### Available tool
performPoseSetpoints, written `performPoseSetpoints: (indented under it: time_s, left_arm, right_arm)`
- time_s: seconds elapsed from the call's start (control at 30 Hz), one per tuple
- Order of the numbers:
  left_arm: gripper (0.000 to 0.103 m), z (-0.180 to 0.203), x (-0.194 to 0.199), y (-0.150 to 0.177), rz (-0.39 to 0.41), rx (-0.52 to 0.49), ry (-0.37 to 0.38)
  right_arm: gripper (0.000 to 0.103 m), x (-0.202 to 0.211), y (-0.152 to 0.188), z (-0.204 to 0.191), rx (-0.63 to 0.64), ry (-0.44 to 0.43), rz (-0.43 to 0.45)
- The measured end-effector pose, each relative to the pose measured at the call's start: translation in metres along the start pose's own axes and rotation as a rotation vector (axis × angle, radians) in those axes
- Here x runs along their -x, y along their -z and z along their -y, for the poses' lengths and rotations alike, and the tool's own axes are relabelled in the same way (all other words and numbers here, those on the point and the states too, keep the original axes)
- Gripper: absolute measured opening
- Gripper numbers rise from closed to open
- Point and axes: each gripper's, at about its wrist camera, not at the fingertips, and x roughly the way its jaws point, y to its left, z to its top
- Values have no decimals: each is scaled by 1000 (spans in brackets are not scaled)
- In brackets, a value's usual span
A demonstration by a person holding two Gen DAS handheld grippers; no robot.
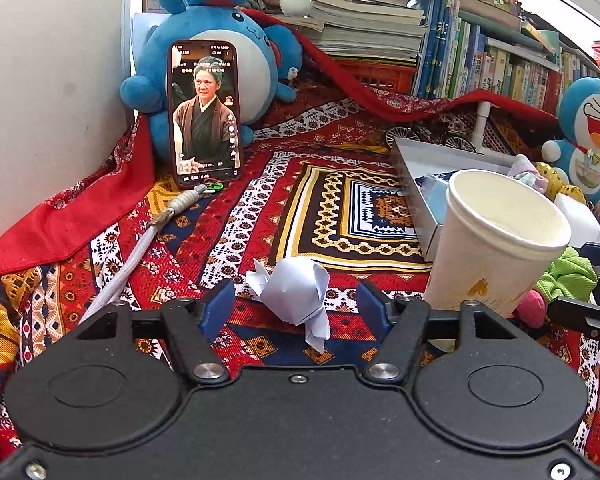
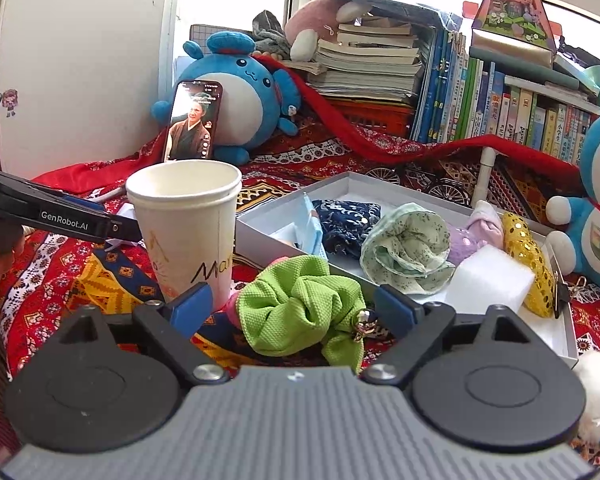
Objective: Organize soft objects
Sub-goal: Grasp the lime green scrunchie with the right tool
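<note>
A crumpled white paper wad (image 1: 296, 296) lies on the patterned red cloth, between the blue pads of my left gripper (image 1: 296, 305). The pads stand a little apart from it on both sides, so the gripper is open. A bright green scrunchie (image 2: 300, 304) lies between the fingers of my right gripper (image 2: 294, 309), which is wide open and not pressing on it. Behind the scrunchie is a grey tray (image 2: 340, 184) holding a dark blue cloth (image 2: 348, 220), a pale green scrunchie (image 2: 408, 248), a purple soft piece, a white sponge (image 2: 488, 280) and a gold sequinned piece (image 2: 528, 252).
A tall paper cup (image 2: 188, 220) stands between the two grippers, close to the tray's near corner. A phone (image 1: 204, 112) leans on a blue plush (image 1: 220, 40) at the back, with a grey cord (image 1: 140, 248) in front. Books line the back; a blue cat plush (image 1: 592, 128) sits at right.
</note>
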Motion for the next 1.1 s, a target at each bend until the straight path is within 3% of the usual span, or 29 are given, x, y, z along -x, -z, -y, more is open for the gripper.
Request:
performPoseSetpoints:
  time_s: [0.47,0.73,1.1]
  left_arm:
    - [57,3,-10,1,-17,24,6]
    - [38,1,-16,0,-41,48,15]
    - [37,7,-16,0,-50,13,9]
  right_arm:
    - [88,-14,2,3,8,-7,-44]
    - [77,-11,2,0,18,-26,-53]
    - [68,-12,7,-4,4,-59,-81]
